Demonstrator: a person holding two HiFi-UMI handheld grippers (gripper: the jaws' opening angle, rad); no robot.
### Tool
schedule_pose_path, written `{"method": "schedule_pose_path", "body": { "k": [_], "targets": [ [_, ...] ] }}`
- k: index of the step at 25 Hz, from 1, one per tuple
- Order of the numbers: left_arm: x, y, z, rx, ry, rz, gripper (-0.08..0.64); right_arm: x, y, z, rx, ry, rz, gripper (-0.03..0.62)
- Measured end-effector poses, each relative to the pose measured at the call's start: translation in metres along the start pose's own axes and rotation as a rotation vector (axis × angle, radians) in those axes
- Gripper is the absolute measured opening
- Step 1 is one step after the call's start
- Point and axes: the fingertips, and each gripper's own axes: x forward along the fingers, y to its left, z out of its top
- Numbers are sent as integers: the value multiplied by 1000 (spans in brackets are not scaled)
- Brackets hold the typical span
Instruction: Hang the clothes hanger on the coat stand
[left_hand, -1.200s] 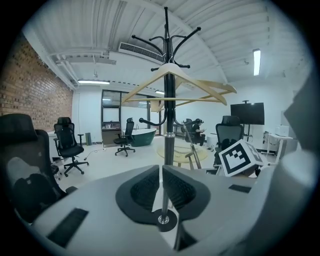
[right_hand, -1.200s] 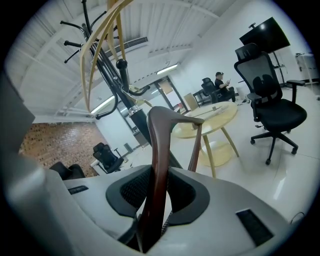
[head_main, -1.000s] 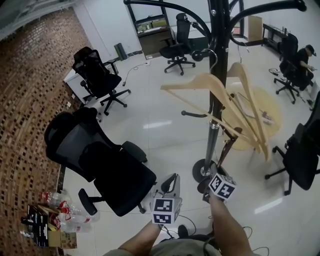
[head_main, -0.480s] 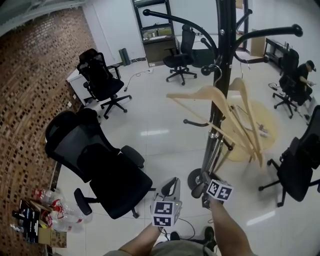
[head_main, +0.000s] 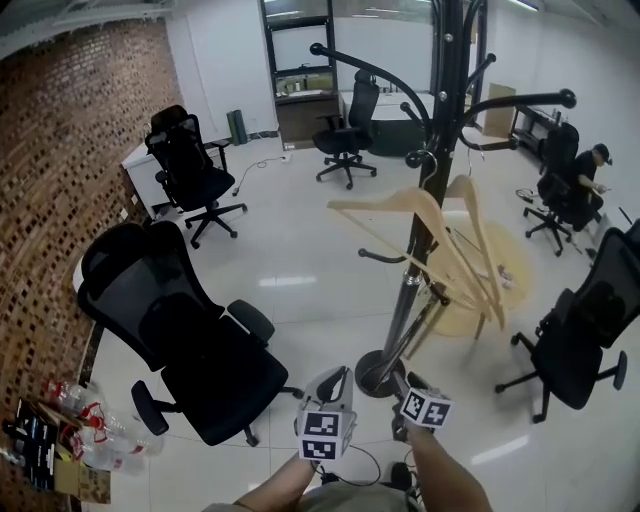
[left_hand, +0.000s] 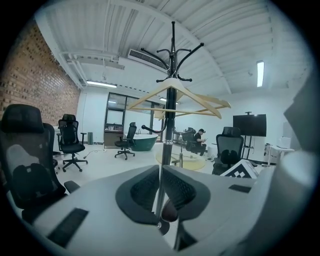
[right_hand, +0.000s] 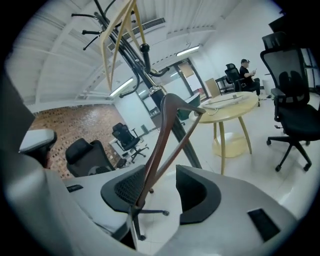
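The black coat stand rises in the middle of the head view. Two light wooden hangers hang from its upper arms. A dark brown hanger hangs low beside the pole. My right gripper is just under it, near the stand's base. In the right gripper view the brown hanger runs down between the jaws of my right gripper and lies along the left pad. A gap shows to the right pad, and the jaws are opening. My left gripper is shut on nothing and points at the stand.
A large black office chair stands left of my grippers, another at the right. A round yellow table sits behind the stand. Bottles and boxes lie by the brick wall. A person sits far right.
Both grippers have dropped lower in the head view, and the right one has drawn back from the stand. The view has tilted up, so more of the room shows.
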Motion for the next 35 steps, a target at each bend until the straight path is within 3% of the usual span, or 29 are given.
{"method": "schedule_pose_path", "body": {
  "k": [3, 6, 13, 18, 29, 35],
  "targets": [
    [-21, 4, -18, -21, 14, 1, 37, -32, 22, -37, -57, 43, -17, 156],
    [-34, 9, -31, -51, 20, -8, 35, -56, 50, -49, -107, 52, -25, 156],
    [-46, -18, -55, -98, 22, -21, 26, -115, 57, -3, -140, -99, -56, 124],
    [-72, -41, -46, -74, 8, 23, 20, -154, 69, 17, -206, -124, -24, 0],
    [-91, -124, -54, -97, 17, 148, 18, -222, 40, 48, -242, -120, 129, 0],
    [-91, -133, -61, -84, 18, 180, 18, -231, 24, 45, -239, -118, 170, 0]
  ]
}}
